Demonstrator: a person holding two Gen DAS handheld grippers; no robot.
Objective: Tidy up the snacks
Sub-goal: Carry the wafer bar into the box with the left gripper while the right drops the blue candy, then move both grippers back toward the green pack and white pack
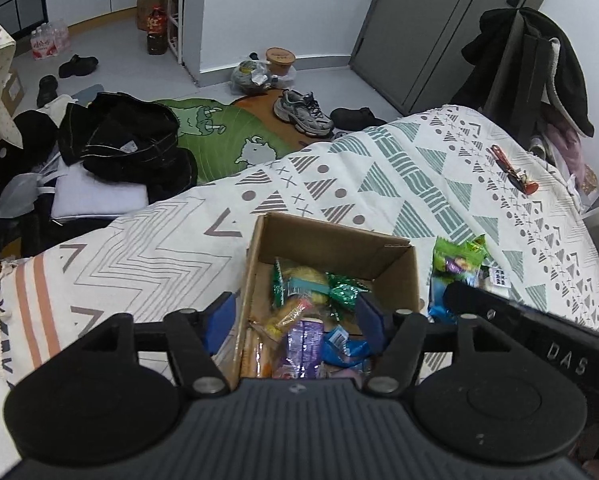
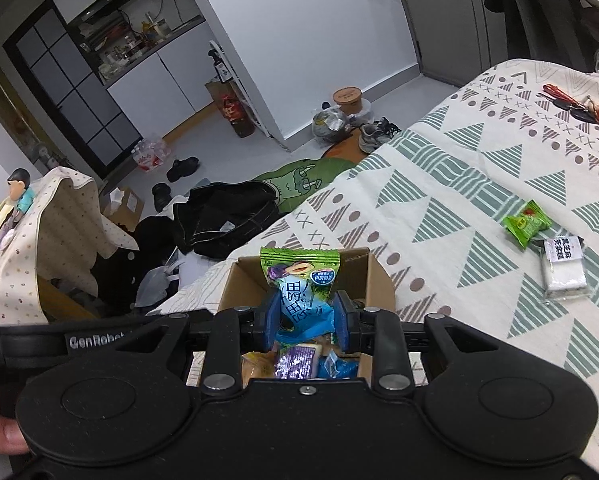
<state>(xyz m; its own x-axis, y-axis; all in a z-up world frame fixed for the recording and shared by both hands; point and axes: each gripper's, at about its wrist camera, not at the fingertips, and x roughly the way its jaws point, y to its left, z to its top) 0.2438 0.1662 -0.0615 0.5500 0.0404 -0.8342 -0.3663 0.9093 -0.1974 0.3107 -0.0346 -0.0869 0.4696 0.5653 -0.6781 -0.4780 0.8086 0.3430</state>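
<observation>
While my right gripper (image 2: 305, 322) pinches a green-and-blue snack packet (image 2: 299, 286) between its blue pads, the packet stands upright over the open cardboard box (image 2: 383, 280). Large white Chinese characters run down the packet's blue half; I cannot read them with certainty. The right wrist view shows "GenRobot" partly legible on the neighbouring device; the left wrist view shows "DAS" on the black body beside my left gripper (image 1: 295, 316).

My left gripper is spread wide, holding nothing, one finger outside the box's left wall and the other inside the box (image 1: 331, 240). Contents noted: a purple foil pack (image 1: 303, 344), a blue wrapper (image 1: 345, 346), green foil sweets (image 1: 343, 290) and a yellow pack (image 1: 295, 312), loosely heaped.

Outside the box, on the patterned cloth (image 2: 439, 208): a small green packet (image 2: 526, 222) touching a white packet (image 2: 564, 268) with a black-printed label, illegible.
</observation>
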